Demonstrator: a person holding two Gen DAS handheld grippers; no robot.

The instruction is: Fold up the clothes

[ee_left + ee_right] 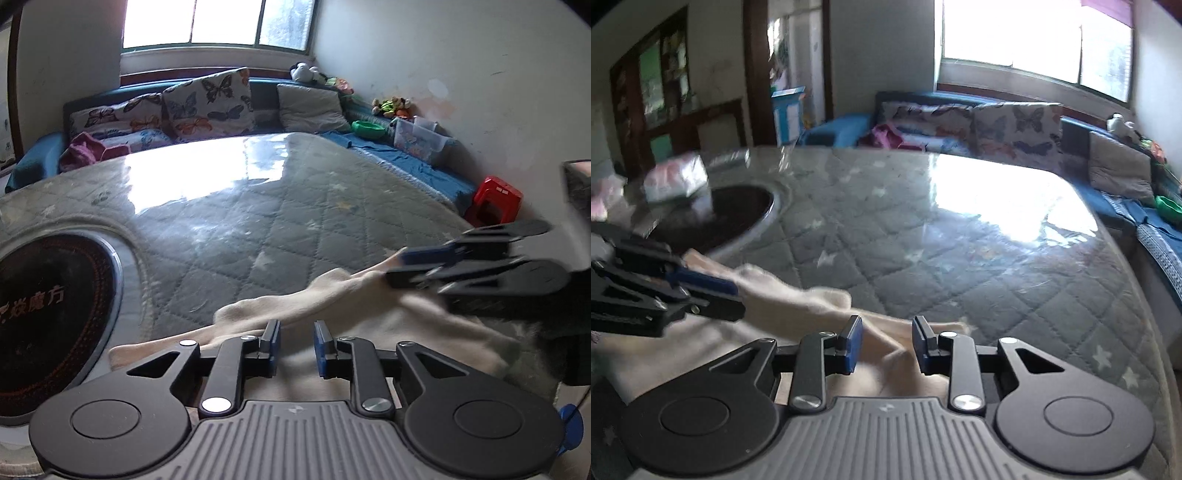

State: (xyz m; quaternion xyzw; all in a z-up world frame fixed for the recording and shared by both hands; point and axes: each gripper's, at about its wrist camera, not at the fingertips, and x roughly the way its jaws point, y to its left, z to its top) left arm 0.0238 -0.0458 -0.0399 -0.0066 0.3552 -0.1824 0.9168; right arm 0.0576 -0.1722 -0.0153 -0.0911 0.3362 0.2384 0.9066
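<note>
Cloth (pixel 332 306), cream, looks soft and light, bunched at the desk's (pixel 229 221) near edge; both claws, left (pixel 296 349) and right (pixel 886 345), gape empty; pinch an outer hem.

Bright window (pixel 218 22) above a blue sofa (pixel 406 162), white walls.

quilted table cover (pixel 280 229) | butterfly cushions (pixel 207 103) | red stool (pixel 496 201) | green bowl (pixel 367 129)

Our left black linkage gripper (pixel 296 347) carries blue pads, silver pivot screws, round black discs and a ribbed grey housing; our right black linkage gripper (pixel 886 345) looks identical.
</note>
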